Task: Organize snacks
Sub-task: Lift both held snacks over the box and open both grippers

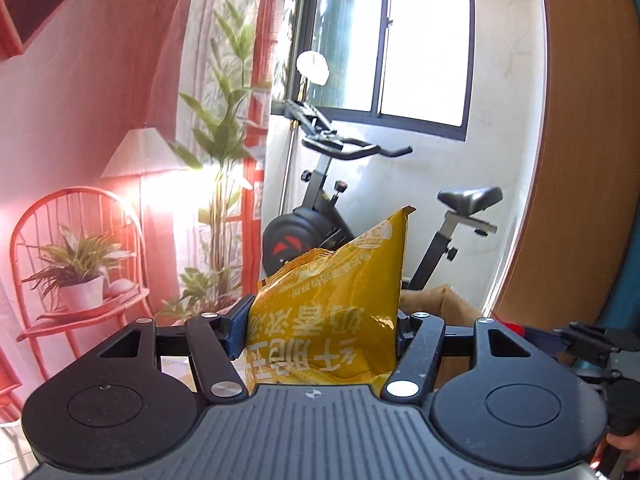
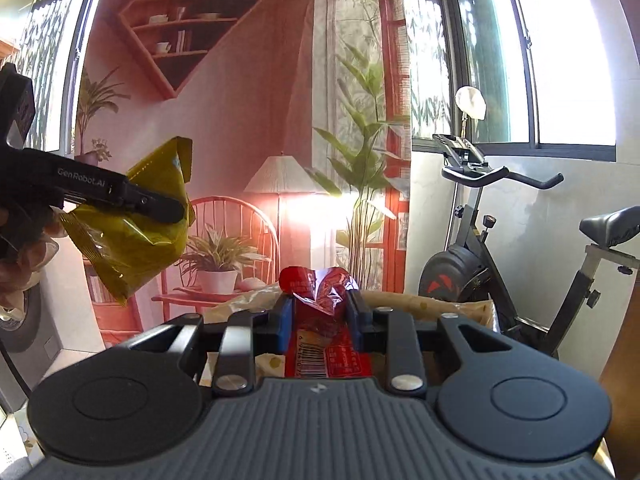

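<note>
My left gripper point(image 1: 320, 326) is shut on a yellow snack bag point(image 1: 332, 300) with white lettering, held up in the air. The same bag point(image 2: 132, 236) shows at the left of the right wrist view, pinched by the left gripper's black fingers point(image 2: 156, 206). My right gripper point(image 2: 320, 314) is shut on a red snack packet point(image 2: 326, 308) with a barcode, its crumpled top sticking up between the blue pads. In the left wrist view the right gripper point(image 1: 588, 340) shows at the right edge with a bit of red beside it.
A brown cardboard box point(image 2: 452, 304) lies just below and behind the right gripper; it also shows in the left wrist view point(image 1: 444, 304). An exercise bike point(image 2: 520, 248) stands at the right by the window. A printed pink room backdrop point(image 2: 240, 120) hangs behind. A wooden panel point(image 1: 580, 160) is at the right.
</note>
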Motion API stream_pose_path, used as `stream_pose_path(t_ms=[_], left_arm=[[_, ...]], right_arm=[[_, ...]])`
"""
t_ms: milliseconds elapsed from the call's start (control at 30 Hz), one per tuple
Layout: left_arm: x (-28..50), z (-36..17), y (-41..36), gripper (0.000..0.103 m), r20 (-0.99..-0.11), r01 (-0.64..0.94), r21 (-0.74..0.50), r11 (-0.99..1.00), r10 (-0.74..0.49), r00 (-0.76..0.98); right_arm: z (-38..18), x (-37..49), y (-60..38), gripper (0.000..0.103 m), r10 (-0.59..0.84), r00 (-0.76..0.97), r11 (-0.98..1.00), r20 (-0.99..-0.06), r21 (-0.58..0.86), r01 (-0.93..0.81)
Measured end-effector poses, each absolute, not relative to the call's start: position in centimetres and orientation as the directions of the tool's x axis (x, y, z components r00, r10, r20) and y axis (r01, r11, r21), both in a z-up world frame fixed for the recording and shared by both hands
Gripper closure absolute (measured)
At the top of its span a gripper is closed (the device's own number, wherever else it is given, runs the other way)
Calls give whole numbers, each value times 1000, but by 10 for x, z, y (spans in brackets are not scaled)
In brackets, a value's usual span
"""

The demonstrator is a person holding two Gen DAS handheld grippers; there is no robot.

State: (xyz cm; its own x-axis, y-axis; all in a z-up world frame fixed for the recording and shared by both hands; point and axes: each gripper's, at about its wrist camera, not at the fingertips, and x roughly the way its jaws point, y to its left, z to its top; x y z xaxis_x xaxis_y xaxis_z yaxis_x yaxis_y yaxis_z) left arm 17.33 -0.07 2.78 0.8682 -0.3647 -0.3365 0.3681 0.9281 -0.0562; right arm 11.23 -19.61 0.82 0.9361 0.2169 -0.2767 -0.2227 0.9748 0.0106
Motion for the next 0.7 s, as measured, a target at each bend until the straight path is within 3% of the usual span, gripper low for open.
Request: stream_pose_path(t_ms=[233, 500, 700], left_arm=[[246, 22, -75, 37, -322, 425, -234, 875, -482, 815], [291, -37, -115, 36, -455, 406, -219, 887, -461, 762], [317, -64, -97, 22, -549, 365, -178, 914, -400, 734]], right_arm=[[6, 165, -226, 74, 149, 940, 986, -309, -22, -164], [-21, 198, -250, 74, 141, 914, 988, -381, 2, -151], [-39, 217, -262, 68, 130, 876, 991, -464, 45, -123]])
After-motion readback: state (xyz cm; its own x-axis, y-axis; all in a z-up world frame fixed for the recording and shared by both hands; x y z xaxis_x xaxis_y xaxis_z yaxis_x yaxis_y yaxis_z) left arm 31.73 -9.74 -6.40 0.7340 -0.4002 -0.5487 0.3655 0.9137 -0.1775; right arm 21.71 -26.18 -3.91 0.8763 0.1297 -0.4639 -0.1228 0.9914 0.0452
